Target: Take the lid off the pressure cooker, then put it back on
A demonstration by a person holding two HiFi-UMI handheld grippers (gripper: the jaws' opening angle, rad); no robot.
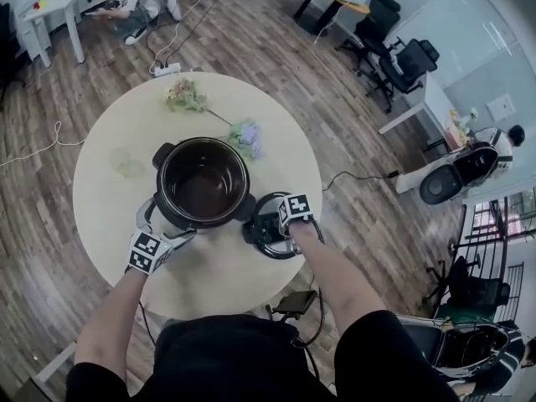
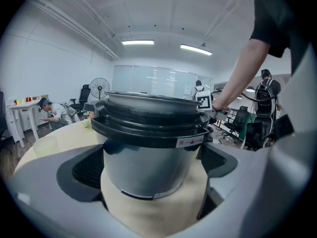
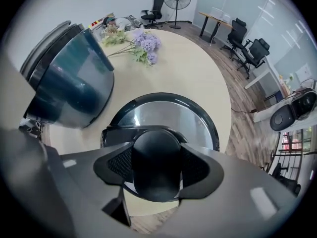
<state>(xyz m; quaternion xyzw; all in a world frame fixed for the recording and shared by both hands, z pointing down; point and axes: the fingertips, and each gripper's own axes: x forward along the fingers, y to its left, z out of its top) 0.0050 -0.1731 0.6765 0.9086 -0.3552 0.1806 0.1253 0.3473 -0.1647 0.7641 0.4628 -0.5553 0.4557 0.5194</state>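
Observation:
The open pressure cooker pot (image 1: 202, 182) stands mid-table, dark inside and lidless. My left gripper (image 1: 172, 229) sits at its near-left side by the side handle. In the left gripper view the steel pot body (image 2: 148, 148) fills the space just ahead of my left gripper (image 2: 153, 175), whose jaws stand wide apart without pressing on it. The lid (image 1: 266, 233), black-rimmed with a shiny steel top (image 3: 163, 110), is low over the table right of the pot. My right gripper (image 3: 156, 165) points straight down, shut on the lid's black knob (image 3: 156, 152). Whether the lid rests on the table I cannot tell.
The round beige table (image 1: 109, 191) carries a green sprig (image 1: 186, 96) and purple flowers (image 1: 245, 136) behind the pot. A power strip (image 1: 166, 69) lies on the wooden floor beyond. A person (image 1: 126, 2) crouches far back; office chairs (image 1: 402, 57) stand at the right.

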